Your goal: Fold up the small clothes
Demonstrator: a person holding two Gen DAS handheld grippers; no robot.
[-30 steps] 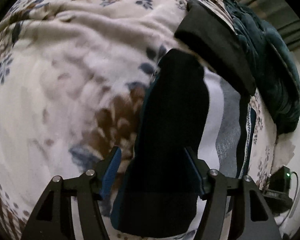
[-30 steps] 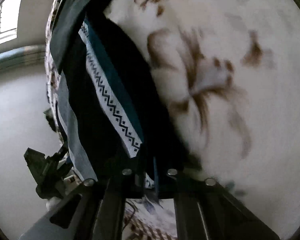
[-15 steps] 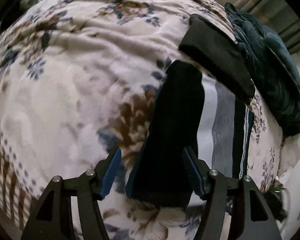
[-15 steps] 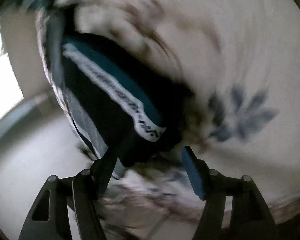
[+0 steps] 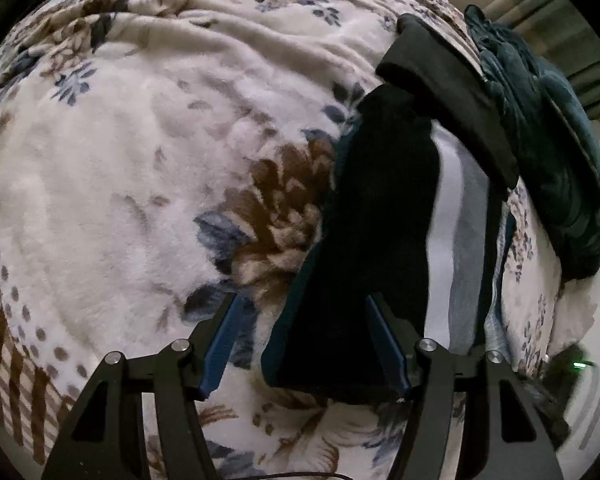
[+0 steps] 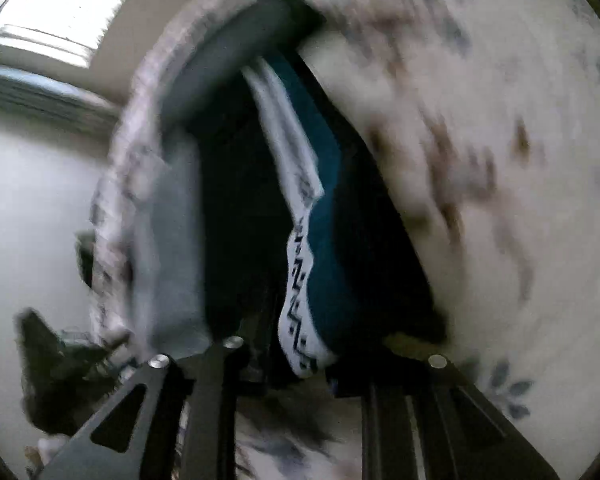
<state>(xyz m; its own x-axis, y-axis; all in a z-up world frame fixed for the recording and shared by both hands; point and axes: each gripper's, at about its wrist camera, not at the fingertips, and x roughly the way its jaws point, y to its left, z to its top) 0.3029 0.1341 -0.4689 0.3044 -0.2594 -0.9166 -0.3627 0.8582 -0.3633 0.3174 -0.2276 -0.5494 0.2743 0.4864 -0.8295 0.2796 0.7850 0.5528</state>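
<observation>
Dark knit is what you are working with: the folded garment [image 5: 376, 240] is lying as a long strip on the floral blanket [image 5: 140, 168], its near end sitting right between the blue pads of your left gripper [image 5: 304, 344]. Those jaws are standing wide apart, touching nothing, so that side is released and hovering just over the cloth's edge.

Over on the other side, your right gripper [image 6: 296, 364] is pressing in at the end of the same garment [image 6: 332, 248], where the teal layer and the white patterned band [image 6: 300, 280] are showing. That view is smeared with motion and the fingertips are buried under cloth, so you cannot tell from it whether the jaws are clenched or loose.

Judging by the lie of things, the lengthwise fold is looking done: layers of black, white and grey are stacking in a narrow column. What seems left is a crosswise fold, bringing the near end up toward the far end, then tidying the edges.

Moving outward, a black folded piece [image 5: 448, 100] is resting across the far end of the strip, and beyond it a heap of dark teal fabric [image 5: 552, 168] is sitting near the blanket's edge.
</observation>
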